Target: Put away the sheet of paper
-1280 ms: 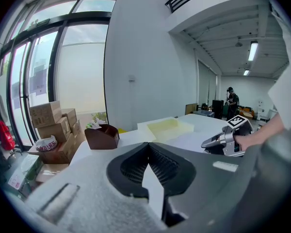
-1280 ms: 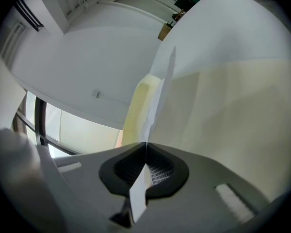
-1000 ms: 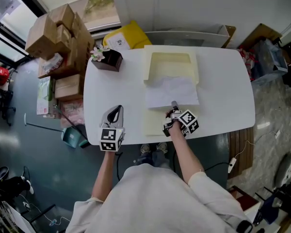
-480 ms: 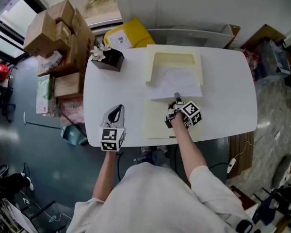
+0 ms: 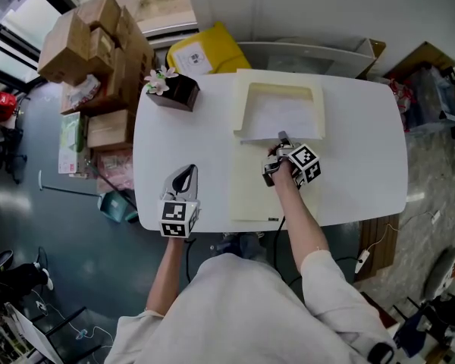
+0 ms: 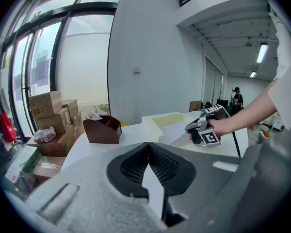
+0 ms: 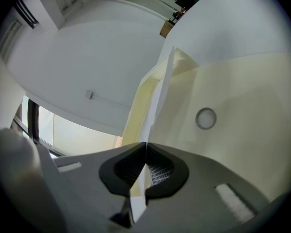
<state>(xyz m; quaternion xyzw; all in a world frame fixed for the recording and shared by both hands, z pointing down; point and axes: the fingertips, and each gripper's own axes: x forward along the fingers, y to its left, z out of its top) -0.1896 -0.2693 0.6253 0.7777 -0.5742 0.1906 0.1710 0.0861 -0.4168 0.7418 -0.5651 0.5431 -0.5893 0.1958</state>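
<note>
A white sheet of paper lies mostly inside a shallow cream box at the table's far middle. My right gripper is shut on the sheet's near edge, just in front of the box. In the right gripper view the paper runs edge-on from the shut jaws along the box wall. My left gripper rests near the table's front left edge, shut with nothing in it; its view shows the right gripper and the paper ahead.
The box's cream flap lies flat toward the front edge, with a round ring on it. A brown desk holder with a flower stands at the far left corner. Cardboard boxes and a yellow bag sit beyond the white table.
My right gripper has moved away from the person toward the box, drawing the paper further into it. The left gripper has stayed put.
</note>
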